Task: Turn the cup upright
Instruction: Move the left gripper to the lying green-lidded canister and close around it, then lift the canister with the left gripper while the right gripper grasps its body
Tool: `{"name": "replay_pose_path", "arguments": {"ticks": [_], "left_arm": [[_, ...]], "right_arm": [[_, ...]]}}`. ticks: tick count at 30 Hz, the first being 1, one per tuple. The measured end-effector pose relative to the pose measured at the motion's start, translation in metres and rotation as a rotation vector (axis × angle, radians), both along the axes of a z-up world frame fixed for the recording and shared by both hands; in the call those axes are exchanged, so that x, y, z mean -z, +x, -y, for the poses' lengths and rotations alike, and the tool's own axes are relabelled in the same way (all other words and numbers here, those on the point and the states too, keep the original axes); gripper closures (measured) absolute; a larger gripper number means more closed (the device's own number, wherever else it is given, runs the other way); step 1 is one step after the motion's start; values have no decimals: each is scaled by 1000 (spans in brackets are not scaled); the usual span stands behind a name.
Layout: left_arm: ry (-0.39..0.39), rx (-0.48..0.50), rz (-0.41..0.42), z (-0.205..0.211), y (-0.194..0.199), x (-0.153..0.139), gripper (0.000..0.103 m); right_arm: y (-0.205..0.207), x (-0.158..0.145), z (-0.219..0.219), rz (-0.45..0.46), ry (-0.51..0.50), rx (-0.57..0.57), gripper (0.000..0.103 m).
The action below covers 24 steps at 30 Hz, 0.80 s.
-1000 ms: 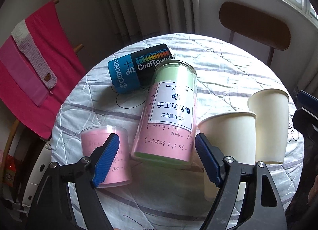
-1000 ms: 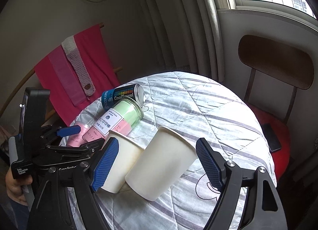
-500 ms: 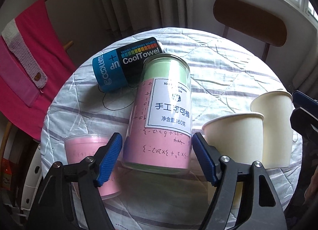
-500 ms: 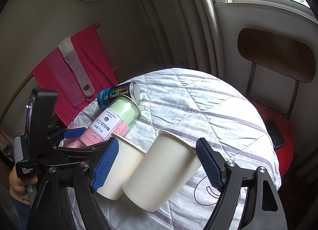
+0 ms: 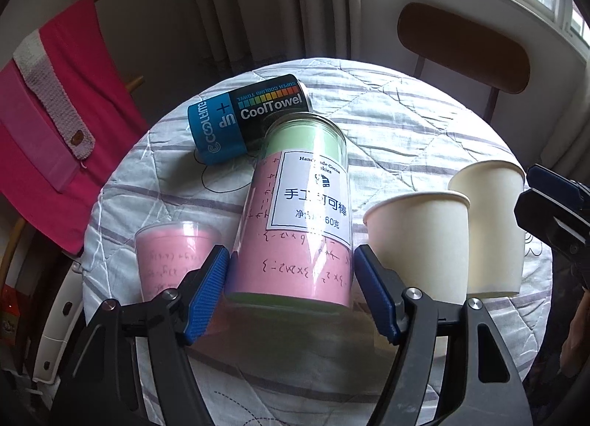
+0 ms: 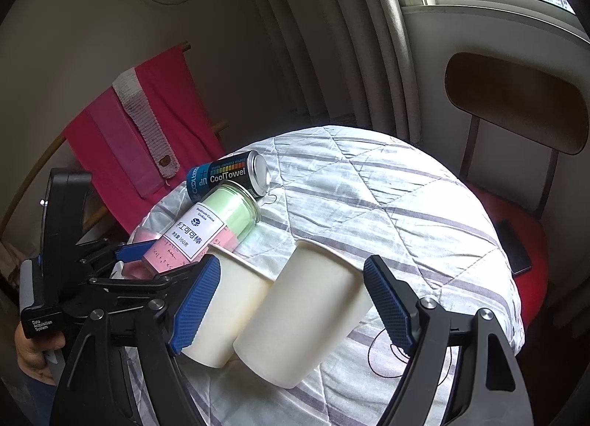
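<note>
Cup (image 6: 306, 311) nearest my right hand-held gripper (image 6: 291, 297) is standing upright on the counter (image 6: 405, 212); I'm bracketing it, fingers apart. Left hand-held gripper (image 5: 291, 289), also apart, is straddling the jar (image 5: 295, 212), not clamping.

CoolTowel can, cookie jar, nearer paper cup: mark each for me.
CoolTowel can (image 5: 250, 118), left wrist view, on its printed side.
Cookie jar (image 5: 295, 227), left wrist view, on its label.
Nearer paper cup (image 6: 306, 319), right wrist view, on its side wall.

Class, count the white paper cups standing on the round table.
2: one paper cup beside the labelled jar, the other cup next to it, between the right gripper's fingers. None seems hidden.
</note>
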<state>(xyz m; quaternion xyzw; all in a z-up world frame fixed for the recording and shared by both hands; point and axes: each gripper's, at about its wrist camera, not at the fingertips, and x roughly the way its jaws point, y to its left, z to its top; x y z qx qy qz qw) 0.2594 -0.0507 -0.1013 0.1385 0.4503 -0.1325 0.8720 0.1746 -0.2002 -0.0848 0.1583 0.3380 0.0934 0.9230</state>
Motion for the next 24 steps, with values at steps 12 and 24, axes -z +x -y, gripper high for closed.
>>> {"name": "replay_pose_path", "arguments": {"ticks": [12,24], "left_arm": [[-17,-50,4,-19,-53,0,32],[-116,-96,4,-52,-98,6,32]], "right_arm": [[-18,-8,-22,18,-53,-26,22],[-38,-7,-56,-15,-37,-80,22]]}}
